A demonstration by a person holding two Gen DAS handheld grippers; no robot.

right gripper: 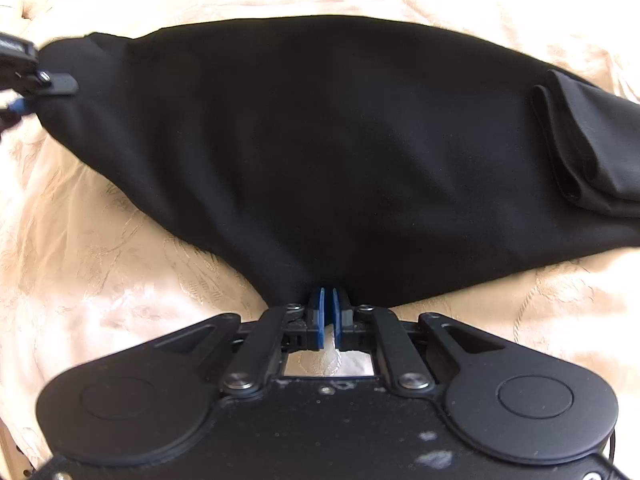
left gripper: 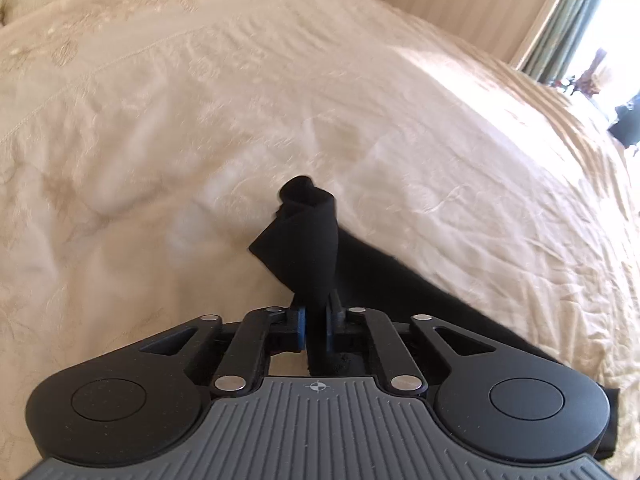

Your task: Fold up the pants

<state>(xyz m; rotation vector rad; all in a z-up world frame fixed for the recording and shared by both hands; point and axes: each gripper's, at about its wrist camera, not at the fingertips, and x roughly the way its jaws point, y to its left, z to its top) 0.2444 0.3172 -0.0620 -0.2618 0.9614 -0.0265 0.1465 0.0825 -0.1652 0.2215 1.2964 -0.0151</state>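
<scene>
Fabric of the soft black cloth pants (right gripper: 320, 152) spread on the cream embroidered bedspread (left gripper: 160, 120) looks limp and light, best pinched at edges, where left tool (left gripper: 316, 320) and right tool (right gripper: 329, 300) each clamp it.

Bright daylight from the window (left gripper: 600, 32); fisheye-bent edges, slight blur.

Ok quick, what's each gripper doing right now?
Left gripper: shut on the pants, a bunched bit.
Right gripper: shut on the pants' near edge.
</scene>
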